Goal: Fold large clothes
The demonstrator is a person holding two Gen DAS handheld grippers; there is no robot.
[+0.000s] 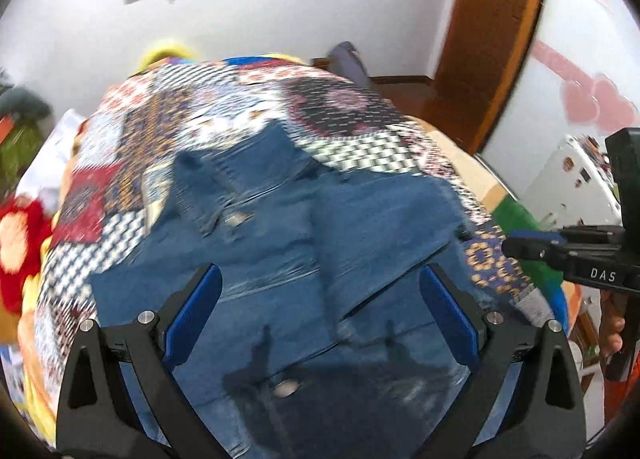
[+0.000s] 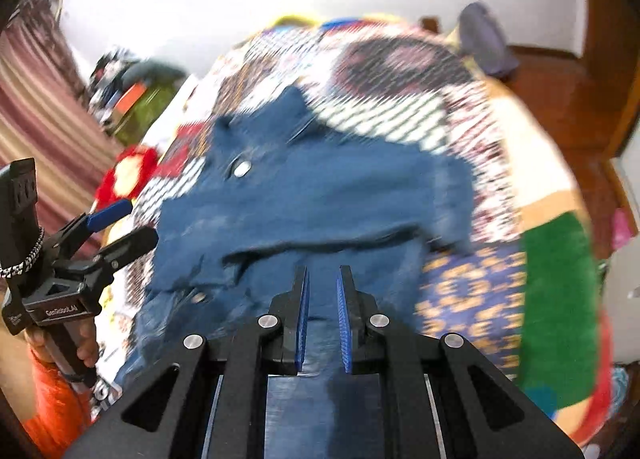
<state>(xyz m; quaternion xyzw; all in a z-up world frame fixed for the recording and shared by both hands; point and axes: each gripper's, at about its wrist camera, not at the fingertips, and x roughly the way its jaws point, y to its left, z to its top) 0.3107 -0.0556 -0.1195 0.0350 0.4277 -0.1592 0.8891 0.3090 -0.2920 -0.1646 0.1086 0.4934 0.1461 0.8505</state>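
A pair of blue jeans (image 1: 304,227) lies spread over the middle of the bed, on a patchwork quilt (image 1: 168,107), reaching down to the bed's near edge; one flap of denim is already doubled over the rest. The fold looks to be midway, both tools hanging over the cloth between grabs.

On the left, the left gripper (image 1: 320,287) hovers above the near part of the jeans with its jaws wide apart and nothing between them. On the right, the right gripper (image 2: 322,291) has its jaws drawn close with only a narrow slit left; the pictures are smeared, so I can't be sure, but no cloth seems pinched there.

The next move, I'd guess, is for each tool to take a free edge or corner of the denim and carry it across, keeping the layers lined up.

Around it: a red and yellow soft toy (image 1: 20,235) at the bed's left edge, a green blanket patch (image 2: 560,307) towards the right edge, a greyish cushion (image 2: 486,41) at the far corner. None lies on the jeans; the thick rumpled denim itself is the likeliest nuisance.
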